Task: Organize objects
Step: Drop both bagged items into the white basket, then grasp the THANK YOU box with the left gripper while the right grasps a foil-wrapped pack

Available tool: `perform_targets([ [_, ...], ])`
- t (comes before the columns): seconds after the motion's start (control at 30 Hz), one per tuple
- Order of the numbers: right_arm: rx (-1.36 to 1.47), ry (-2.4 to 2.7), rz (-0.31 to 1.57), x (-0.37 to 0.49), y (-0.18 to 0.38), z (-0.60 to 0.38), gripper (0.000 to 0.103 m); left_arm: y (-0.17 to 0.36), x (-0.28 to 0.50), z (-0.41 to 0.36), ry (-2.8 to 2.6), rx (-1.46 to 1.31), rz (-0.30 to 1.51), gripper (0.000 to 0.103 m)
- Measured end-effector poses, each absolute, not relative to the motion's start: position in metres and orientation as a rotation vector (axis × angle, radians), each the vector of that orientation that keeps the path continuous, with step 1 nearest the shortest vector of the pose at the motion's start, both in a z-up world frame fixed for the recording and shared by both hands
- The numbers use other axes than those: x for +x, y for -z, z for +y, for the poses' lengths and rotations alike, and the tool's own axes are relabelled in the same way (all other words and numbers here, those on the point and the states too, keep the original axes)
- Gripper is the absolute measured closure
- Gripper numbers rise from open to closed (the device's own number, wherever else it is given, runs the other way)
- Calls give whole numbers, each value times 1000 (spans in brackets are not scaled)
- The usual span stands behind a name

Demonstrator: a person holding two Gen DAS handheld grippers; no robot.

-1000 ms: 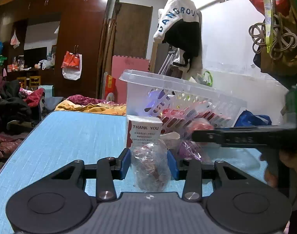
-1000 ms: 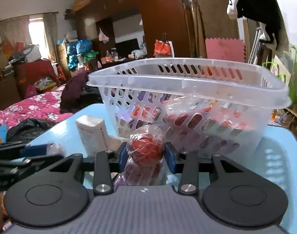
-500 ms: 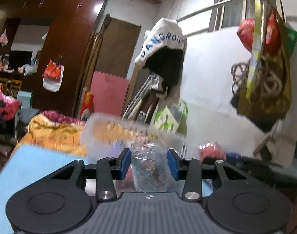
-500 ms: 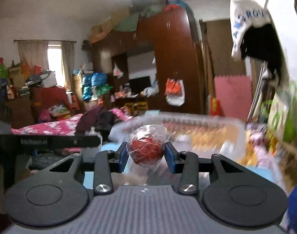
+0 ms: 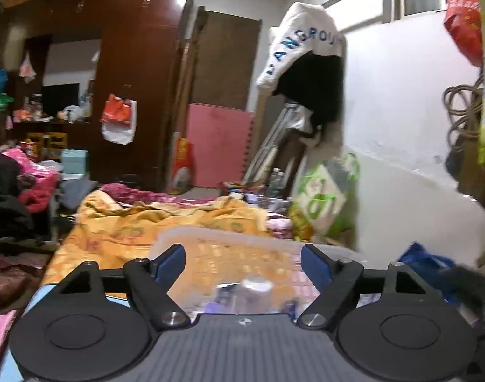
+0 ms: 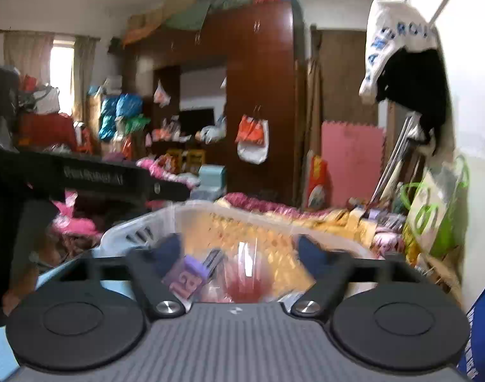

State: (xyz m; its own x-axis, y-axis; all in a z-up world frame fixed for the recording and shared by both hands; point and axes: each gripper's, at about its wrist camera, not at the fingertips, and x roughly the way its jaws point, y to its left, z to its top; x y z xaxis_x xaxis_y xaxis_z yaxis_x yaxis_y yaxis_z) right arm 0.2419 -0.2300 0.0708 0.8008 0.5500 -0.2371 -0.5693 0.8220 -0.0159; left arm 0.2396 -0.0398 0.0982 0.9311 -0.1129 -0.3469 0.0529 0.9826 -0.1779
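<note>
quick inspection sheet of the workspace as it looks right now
surface: blue tabletop, only slivers show at the frame edge
job's things: clear plastic basket just ahead of both tongs; red item in clear wrap and a purple packet in it, blurred
clutter: blue bag beside the basket
grippers: left tongs open, empty; right tongs open, empty
cables: coiled rope hanging on the wall
surroundings: brown wardrobe, orange bedding, white and black jacket

Daylight is glowing through the window (image 6: 62,73) at nine o'clock; motion blur is smearing the basket (image 6: 242,222); fisheye edges are bending.
</note>
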Motion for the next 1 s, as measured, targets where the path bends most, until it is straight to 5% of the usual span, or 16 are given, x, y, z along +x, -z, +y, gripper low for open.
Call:
perform_targets([
  [0.13,-5,-653,219,216,-67,-248,0,-93,219,-24,100,-204,359,20],
  [0.6,-81,-775,537,213,37,-196,1,4,176,-12,31,-78,466,16],
  [0.87,-108,-759,578,217,47,-196,35,18,183,-16,-8,-25,520,17],
  [0.93,-118,-760,568,214,46,-197,41,18,182,-14,-10,-37,515,26],
  [1.0,-130,-729,550,210,45,-199,45,18,179,-13,-12,-46,494,48],
])
